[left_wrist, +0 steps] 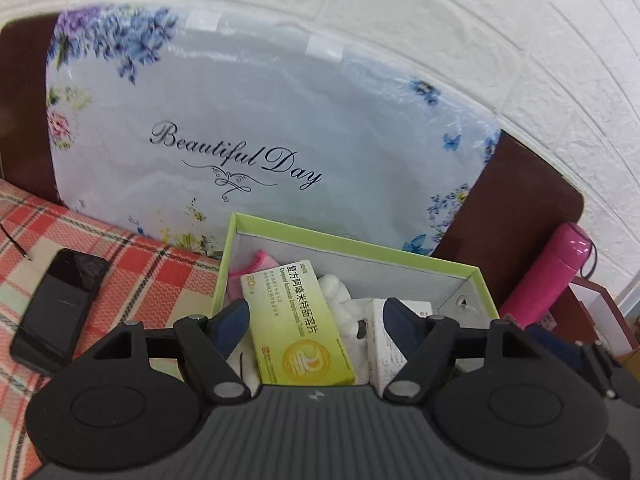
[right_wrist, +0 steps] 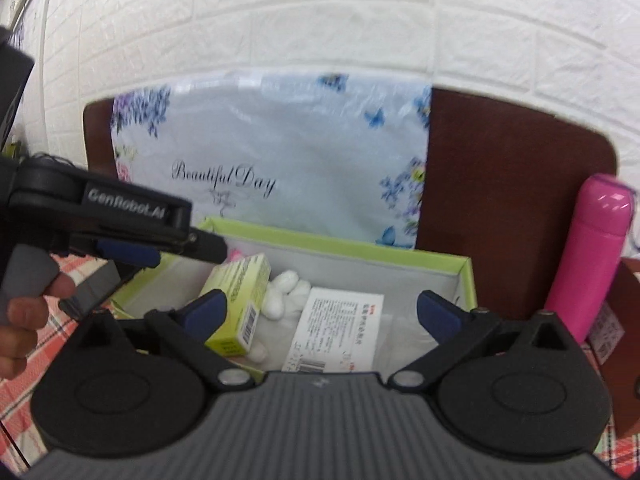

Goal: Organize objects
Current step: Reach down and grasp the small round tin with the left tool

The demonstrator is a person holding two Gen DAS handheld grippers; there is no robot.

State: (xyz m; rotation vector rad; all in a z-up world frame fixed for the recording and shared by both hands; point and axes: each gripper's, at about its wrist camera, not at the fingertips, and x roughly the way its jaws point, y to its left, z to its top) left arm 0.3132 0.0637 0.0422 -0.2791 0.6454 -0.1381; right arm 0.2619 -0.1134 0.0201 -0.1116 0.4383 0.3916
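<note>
A green-rimmed open box [left_wrist: 352, 245] [right_wrist: 360, 245] stands on the checked cloth. Inside lie a yellow-green medicine box [left_wrist: 300, 328] [right_wrist: 240, 292], a white medicine box [left_wrist: 384, 344] [right_wrist: 340, 328], white soft items [right_wrist: 286, 292] and something pink [left_wrist: 250, 268]. My left gripper [left_wrist: 316, 316] is open over the box's near side, with the yellow-green box between its fingers but apart from them. It also shows in the right wrist view [right_wrist: 168, 248], coming in from the left. My right gripper [right_wrist: 324, 312] is open and empty above the box.
A black phone [left_wrist: 60, 312] lies on the red checked cloth [left_wrist: 132, 280] left of the box. A floral "Beautiful Day" bag [left_wrist: 260, 128] leans on a brown board [right_wrist: 500, 184] behind. A pink flask [left_wrist: 548, 276] [right_wrist: 592, 248] stands at the right. White brick wall [right_wrist: 320, 20] behind.
</note>
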